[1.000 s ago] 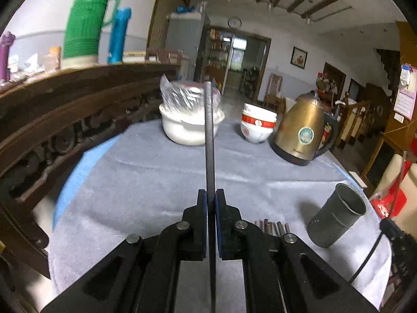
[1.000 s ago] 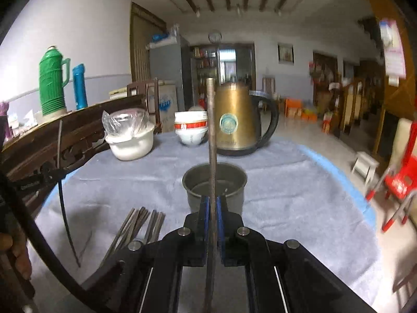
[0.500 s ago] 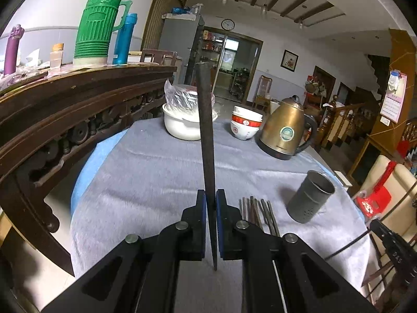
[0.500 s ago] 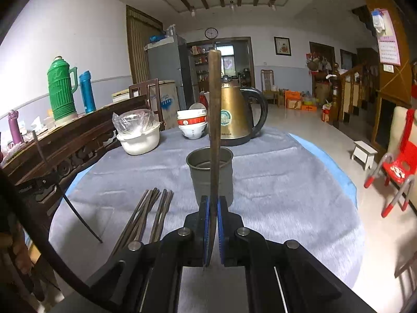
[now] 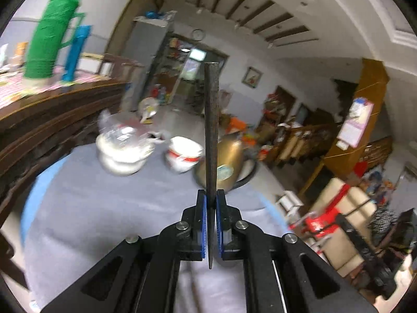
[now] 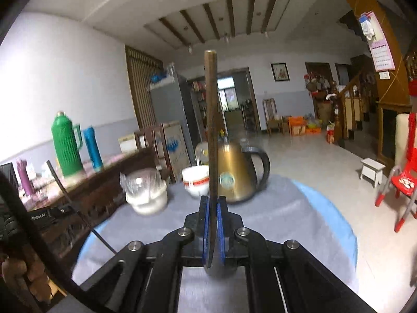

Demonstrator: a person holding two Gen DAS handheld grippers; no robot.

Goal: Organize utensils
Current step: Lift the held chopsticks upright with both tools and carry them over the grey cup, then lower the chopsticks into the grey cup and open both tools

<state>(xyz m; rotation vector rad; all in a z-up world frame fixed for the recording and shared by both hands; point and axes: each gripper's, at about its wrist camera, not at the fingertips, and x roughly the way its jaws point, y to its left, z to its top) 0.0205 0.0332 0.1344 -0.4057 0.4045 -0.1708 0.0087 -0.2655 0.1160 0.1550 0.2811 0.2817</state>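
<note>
While each claw clamps one upright chopstick, left gripper [image 5: 211, 228] and right gripper [image 6: 213, 228] hang above the table [image 6: 286, 221]; neither dark chopstick [image 5: 211, 130] nor brown chopstick [image 6: 211, 130] is stowed yet.

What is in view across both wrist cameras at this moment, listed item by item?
Chopstick in left gripper: 1, dark, upright between the jaws.
Chopstick in right gripper: 1, brown, upright between the jaws.
Kettle: 1, gold, far side of table.
Red-banded bowls: stacked, count unclear, white, beside kettle.
Covered bowl: 1, white, left of them.
Tablecloth: 1, grey.
Green flask: 1, sideboard.
Blue flask: 1, beside it.
Left gripper: black, shut.
Right gripper: black, shut.
</note>
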